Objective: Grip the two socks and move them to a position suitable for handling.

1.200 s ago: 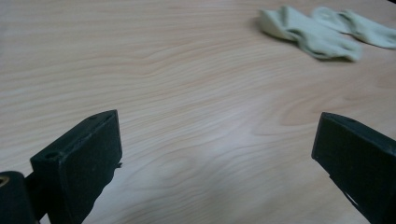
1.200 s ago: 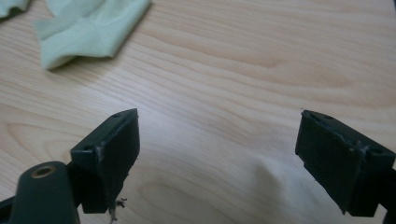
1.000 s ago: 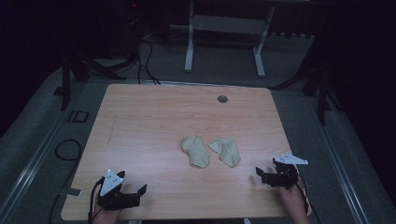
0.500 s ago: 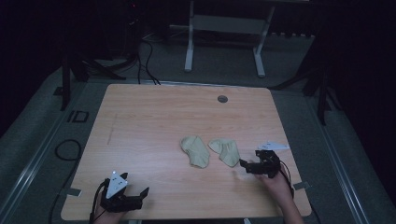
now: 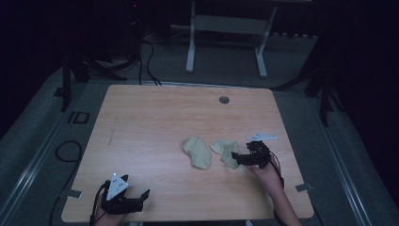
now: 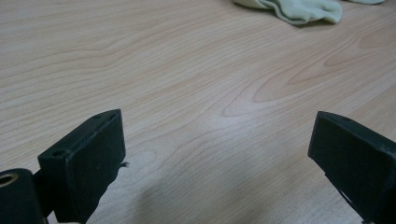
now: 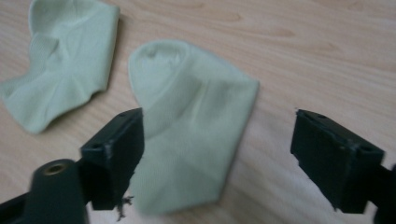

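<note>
Pale green fabric marks the two socks on the light wooden tabletop (image 5: pixel 141 122). Both lie flat near the middle of the right half, side by side and just apart.

Right gripper (image 5: pixel 241 159): I hold it at the right edge of the right sock (image 5: pixel 226 151), pointing left along the tabletop. Its jaws stand wide apart and hold nothing. In the right gripper view, the right sock (image 7: pixel 196 126) lies directly ahead between the jaws; its near corner reaches the left jaw, and the right jaw stands over bare wood. I cannot tell whether the left jaw touches the fabric. The left sock (image 7: pixel 60 60) lies farther off, beyond the left jaw.

Left gripper (image 5: pixel 139 200): I hold it low at the near left corner of the tabletop, well apart from both socks. Its jaws also stand wide apart and are empty. In the left gripper view, bare wood grain lies between the jaws, and the left sock (image 6: pixel 299 8) shows at the top edge.

A small round grommet (image 5: pixel 224 100) sits near the far edge of the tabletop.
</note>
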A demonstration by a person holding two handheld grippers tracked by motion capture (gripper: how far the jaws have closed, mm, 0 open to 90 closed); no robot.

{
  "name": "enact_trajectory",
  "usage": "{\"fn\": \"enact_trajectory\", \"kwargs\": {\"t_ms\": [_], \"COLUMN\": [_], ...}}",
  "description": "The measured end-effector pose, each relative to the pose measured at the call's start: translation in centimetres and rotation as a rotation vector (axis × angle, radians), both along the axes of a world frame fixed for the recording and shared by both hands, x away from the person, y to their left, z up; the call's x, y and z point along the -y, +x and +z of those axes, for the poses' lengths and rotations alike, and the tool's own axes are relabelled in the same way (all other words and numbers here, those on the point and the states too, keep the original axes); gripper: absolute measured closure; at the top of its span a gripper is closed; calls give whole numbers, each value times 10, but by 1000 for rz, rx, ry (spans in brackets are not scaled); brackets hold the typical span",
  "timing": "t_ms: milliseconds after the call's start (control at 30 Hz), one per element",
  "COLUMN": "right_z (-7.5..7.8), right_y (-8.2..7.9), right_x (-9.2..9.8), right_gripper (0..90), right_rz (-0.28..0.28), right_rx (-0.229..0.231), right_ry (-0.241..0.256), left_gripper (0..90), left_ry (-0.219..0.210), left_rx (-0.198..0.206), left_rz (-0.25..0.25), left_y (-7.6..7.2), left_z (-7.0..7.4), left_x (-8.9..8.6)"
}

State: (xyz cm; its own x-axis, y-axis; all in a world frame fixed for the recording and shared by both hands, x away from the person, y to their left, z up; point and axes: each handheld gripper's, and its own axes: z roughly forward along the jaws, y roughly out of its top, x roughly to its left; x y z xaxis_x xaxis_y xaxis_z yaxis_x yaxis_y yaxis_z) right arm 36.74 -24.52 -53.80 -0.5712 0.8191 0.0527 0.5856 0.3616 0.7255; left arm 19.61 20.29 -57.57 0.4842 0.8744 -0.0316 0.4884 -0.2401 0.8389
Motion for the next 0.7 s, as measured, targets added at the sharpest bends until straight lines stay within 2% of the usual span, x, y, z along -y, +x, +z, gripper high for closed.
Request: {"fn": "enact_trajectory", "kwargs": {"t_ms": [300, 400, 700], "right_z": [-4, -7, -20], "right_y": [14, 19, 29], "right_x": [-24, -30, -46], "right_gripper": [190, 190, 237], "right_rz": [7, -4, -30], "right_rx": [-19, -29, -31], "right_ry": [-14, -19, -80], "left_gripper": [37, 37, 37], "left_ry": [12, 0, 11], "left_rx": [-7, -9, -18], "left_rz": [-2, 15, 6], "left_y": [0, 1, 1], "left_z": [-1, -1, -2], "left_x": [0, -1, 0]}}
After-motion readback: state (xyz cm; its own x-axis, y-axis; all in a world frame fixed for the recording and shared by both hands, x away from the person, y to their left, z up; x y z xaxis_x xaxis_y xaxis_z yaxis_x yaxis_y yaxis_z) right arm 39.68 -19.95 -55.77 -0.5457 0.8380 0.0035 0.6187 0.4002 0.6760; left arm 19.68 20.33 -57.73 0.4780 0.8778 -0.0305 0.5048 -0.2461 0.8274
